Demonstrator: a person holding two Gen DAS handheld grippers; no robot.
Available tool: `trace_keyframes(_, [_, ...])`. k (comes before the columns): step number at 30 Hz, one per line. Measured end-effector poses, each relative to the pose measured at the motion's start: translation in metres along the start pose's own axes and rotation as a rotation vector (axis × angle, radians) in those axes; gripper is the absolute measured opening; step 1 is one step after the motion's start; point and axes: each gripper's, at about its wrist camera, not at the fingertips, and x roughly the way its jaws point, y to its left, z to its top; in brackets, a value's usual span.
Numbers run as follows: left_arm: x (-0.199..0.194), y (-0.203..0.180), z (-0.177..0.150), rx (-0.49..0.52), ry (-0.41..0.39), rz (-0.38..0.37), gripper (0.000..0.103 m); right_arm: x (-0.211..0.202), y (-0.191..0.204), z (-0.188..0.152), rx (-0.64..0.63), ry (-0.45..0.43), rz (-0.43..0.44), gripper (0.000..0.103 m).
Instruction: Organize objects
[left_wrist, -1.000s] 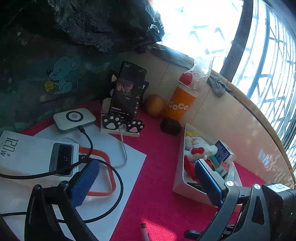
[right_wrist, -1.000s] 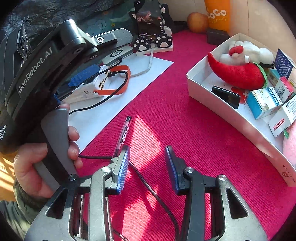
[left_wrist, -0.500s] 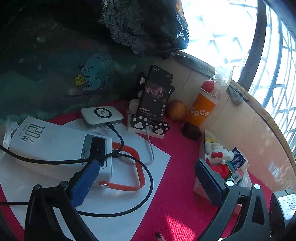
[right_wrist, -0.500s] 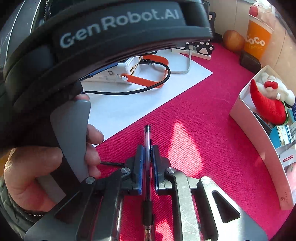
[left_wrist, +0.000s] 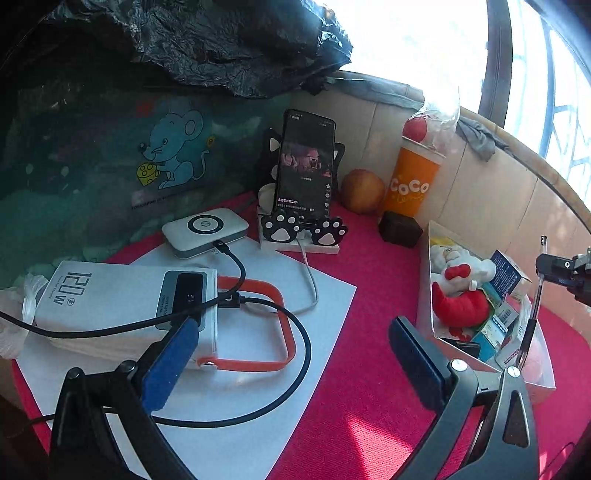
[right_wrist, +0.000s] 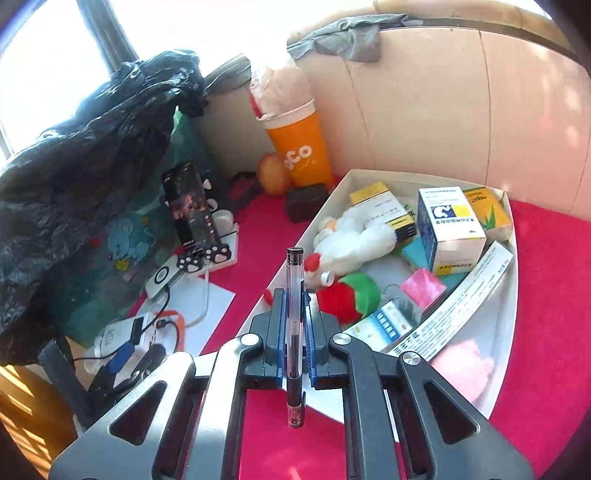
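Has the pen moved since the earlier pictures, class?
Yes. The pen, earlier lying on the red cloth near the white paper, is now clamped in the right hand-held gripper, lifted above the white box.

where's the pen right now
The pen is clamped between the right gripper pads, held up above the near edge of the white box of toys and cartons; the left wrist view shows it at far right over that box.

**Colours across my two views**

I see a crimson table cover (left_wrist: 369, 369), a white box (right_wrist: 511, 295), an orange cup (right_wrist: 303, 147) with white lettering, black-and-white paw prints on the phone stand (left_wrist: 303, 232), blue pads (right_wrist: 282, 332) pinching a clear, black-tipped pen (right_wrist: 294, 332).
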Motion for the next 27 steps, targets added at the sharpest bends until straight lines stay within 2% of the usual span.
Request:
trace_keyframes(2, [0.0,-0.007,0.001,0.025,0.014,-0.004,0.103,0.013,-0.015,0.017,0.044,0.042,0.003,0.008])
trace_keyframes(3, [0.0,-0.012,0.001,0.039,0.018,0.003,0.103,0.018,-0.021,0.021,0.056,0.036,-0.052,0.012])
trace_keyframes(4, [-0.002,-0.016,0.002,0.053,0.019,0.014,0.103,0.017,-0.027,0.022,0.051,0.019,-0.105,0.02])
trace_keyframes(6, [-0.006,-0.024,0.002,0.064,0.019,0.034,0.103,0.015,-0.039,0.02,0.059,-0.008,-0.148,0.031])
trace_keyframes(9, [-0.008,-0.036,0.006,0.076,0.043,0.03,0.103,-0.002,-0.059,0.013,0.106,-0.035,-0.144,0.033])
trace_keyframes(11, [-0.007,-0.046,0.007,0.097,0.072,0.023,0.103,-0.022,-0.07,0.006,0.13,-0.072,-0.139,0.033])
trace_keyframes(14, [-0.013,-0.066,0.004,0.164,0.066,0.018,0.103,-0.057,-0.074,-0.008,0.105,-0.154,-0.158,0.034])
trace_keyframes(15, [-0.016,-0.074,0.003,0.19,0.056,0.019,0.103,-0.071,-0.073,-0.013,0.083,-0.186,-0.176,0.039])
trace_keyframes(17, [-0.023,-0.089,0.002,0.234,0.039,0.004,0.103,-0.099,-0.07,-0.025,0.033,-0.255,-0.228,0.055])
trace_keyframes(19, [-0.031,-0.102,0.002,0.26,0.026,-0.02,0.103,-0.128,-0.066,-0.039,-0.019,-0.338,-0.298,0.077])
trace_keyframes(20, [-0.034,-0.109,0.002,0.27,0.019,-0.034,0.103,-0.143,-0.065,-0.046,-0.035,-0.378,-0.328,0.08])
trace_keyframes(23, [-0.047,-0.132,0.006,0.304,-0.01,-0.069,0.103,-0.182,-0.065,-0.064,-0.072,-0.465,-0.405,0.082])
trace_keyframes(27, [-0.076,-0.168,0.012,0.349,-0.096,-0.1,0.103,-0.229,-0.073,-0.085,-0.061,-0.561,-0.517,0.084])
